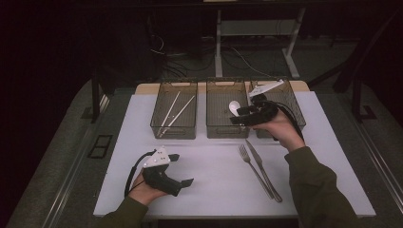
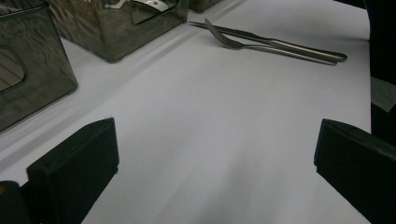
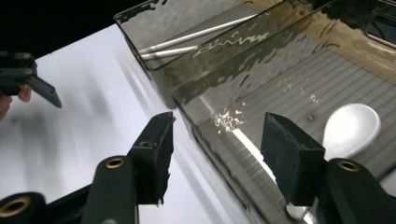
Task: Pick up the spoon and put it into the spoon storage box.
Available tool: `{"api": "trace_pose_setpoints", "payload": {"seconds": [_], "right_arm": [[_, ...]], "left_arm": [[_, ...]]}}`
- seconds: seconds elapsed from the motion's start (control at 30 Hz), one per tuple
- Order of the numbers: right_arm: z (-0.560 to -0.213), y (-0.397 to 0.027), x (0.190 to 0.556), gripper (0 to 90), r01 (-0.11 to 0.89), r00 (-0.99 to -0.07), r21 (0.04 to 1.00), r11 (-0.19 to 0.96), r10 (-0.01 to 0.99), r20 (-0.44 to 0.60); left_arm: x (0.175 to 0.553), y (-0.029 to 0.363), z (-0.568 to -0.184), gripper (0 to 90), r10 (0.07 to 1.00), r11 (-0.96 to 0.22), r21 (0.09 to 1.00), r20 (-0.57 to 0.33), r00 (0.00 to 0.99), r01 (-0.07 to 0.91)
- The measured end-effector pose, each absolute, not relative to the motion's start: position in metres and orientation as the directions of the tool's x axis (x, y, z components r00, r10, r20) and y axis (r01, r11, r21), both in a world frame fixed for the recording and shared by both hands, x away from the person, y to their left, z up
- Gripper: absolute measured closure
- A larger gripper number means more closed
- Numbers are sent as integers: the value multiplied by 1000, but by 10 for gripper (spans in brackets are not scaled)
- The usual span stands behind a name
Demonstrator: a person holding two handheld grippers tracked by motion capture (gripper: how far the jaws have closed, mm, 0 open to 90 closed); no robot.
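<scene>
Right claw — jaws apart and empty — hangs over the middle bin; the white spoon lies in that bin just beyond its tips. Left claw, open wide and holding nothing, rests on the table.

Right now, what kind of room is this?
Probably a lab or workshop, not a kitchen: a white test table, tangled floor cables, desk legs behind, and cutlery sorted into clear bins.

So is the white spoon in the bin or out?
In. The white ceramic spoon lies on the ribbed floor of the middle smoky plastic bin.
</scene>
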State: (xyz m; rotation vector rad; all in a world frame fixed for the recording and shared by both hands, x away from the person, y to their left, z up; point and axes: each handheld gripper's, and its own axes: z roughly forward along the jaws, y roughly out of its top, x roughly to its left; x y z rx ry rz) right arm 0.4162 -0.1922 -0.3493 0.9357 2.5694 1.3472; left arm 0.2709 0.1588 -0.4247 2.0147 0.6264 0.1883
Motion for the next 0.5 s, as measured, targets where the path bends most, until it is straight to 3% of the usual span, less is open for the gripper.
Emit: {"api": "trace_pose_setpoints", "payload": {"seconds": [0.5], "right_arm": [[-365, -227, 369, 376, 475, -787, 795, 378, 586, 192]], "left_arm": [[272, 161, -425, 0, 512, -380, 854, -125, 850, 355]]}}
